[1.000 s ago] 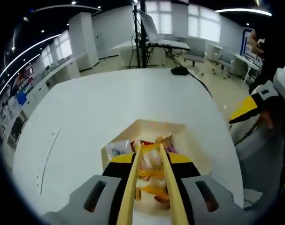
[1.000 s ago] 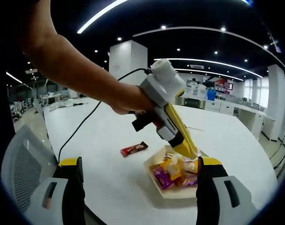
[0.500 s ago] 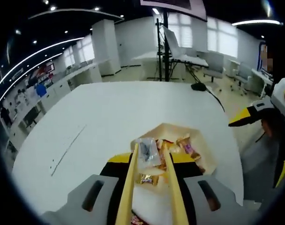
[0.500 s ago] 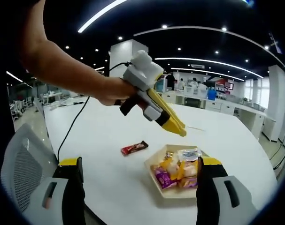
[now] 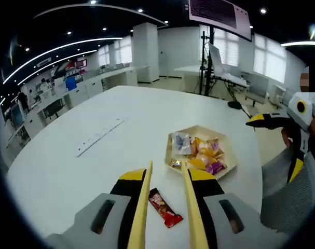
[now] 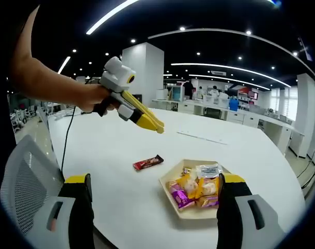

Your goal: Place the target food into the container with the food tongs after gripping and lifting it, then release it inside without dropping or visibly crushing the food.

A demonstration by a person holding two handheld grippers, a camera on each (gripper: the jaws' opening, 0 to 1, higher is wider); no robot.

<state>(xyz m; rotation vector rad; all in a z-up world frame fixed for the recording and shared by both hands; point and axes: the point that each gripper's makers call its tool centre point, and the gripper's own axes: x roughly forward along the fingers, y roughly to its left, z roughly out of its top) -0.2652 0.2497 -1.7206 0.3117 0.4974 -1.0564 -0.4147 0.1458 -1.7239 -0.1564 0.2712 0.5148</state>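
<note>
The red-wrapped snack bar lies on the white tabletop, low in the left gripper view, between the empty, parted wooden tongs of the left gripper. The beige hexagonal tray of wrapped snacks sits beside it (lower centre, right gripper view). Right gripper fingers spread, empty.
</note>
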